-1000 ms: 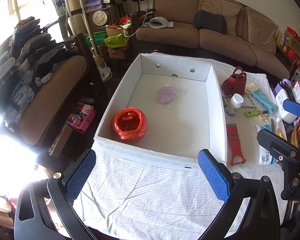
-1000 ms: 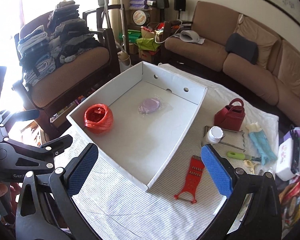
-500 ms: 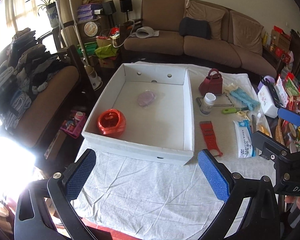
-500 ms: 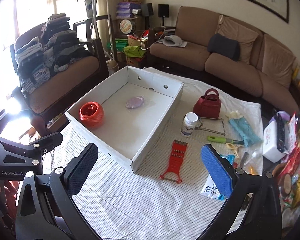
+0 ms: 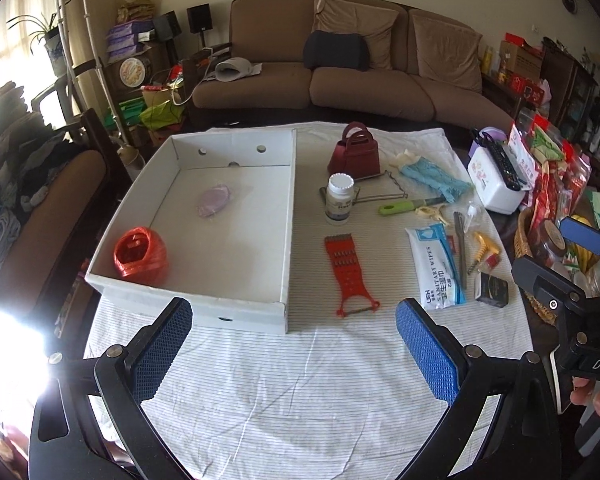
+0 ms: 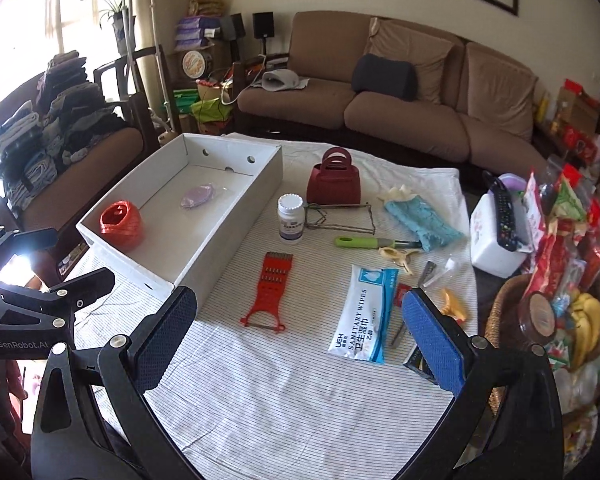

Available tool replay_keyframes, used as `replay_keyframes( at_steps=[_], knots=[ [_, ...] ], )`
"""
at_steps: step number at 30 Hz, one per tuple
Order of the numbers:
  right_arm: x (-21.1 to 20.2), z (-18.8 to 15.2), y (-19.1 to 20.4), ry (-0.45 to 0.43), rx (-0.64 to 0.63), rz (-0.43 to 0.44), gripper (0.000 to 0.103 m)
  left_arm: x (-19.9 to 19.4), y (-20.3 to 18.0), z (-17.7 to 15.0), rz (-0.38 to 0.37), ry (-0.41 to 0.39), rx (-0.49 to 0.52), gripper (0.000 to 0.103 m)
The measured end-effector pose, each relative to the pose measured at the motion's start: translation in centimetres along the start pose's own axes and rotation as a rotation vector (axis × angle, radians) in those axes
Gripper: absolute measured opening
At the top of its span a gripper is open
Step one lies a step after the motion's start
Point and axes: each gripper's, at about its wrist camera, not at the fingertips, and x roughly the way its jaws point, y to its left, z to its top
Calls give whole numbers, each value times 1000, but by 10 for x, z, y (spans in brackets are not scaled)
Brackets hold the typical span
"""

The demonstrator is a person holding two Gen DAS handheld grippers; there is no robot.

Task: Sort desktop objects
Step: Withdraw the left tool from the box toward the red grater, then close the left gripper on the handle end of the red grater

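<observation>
Both tools are hanging above the near part of the table with their blue pads wide apart and nothing between them. Left tool (image 5: 294,344) is sitting over bare striped cloth (image 5: 300,392), and the right tool (image 6: 300,340) is beside it, closer to the loose things.

Straight ahead of the right tool, a flat red plastic grater (image 6: 268,292) is lying on the cloth, its long side pointing away from the tool toward the back of the table. It looks like the nearest thing to pick up, and the right tool is the nearer one. Just left of it is the big white cardboard box (image 6: 228,248), already holding an orange ball of string (image 6: 121,226) and a small purple pouch (image 6: 198,197).

Ahead and right of the grater, a white pack of wipes (image 6: 366,316) is lying near the right pad. A white pill bottle (image 6: 291,218) is standing farther ahead, with a dark red little handbag (image 6: 334,184) behind it.

Open cloth is lying all around the grater, so a tool has room to come down. The box wall is close on the left, so the lift should go up first, then over.
</observation>
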Motion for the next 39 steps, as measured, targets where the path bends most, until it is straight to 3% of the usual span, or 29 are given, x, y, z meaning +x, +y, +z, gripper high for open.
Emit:
replay_keyframes(
  at_steps=[8,12,24,39],
  knots=[
    [3,-21,-56,11,72,-44,103,18,-47,-3,-54,4,45,103],
    [5,-31,-79,12,105,-52,103,31,-54,-3,-159,16,21,103],
    [43,-70,-132,19,241,10,103,111,-70,-27,-150,109,11,103],
    [105,-84,-126,6,227,-74,103,187,-82,-37,-84,135,46,103]
  ],
)
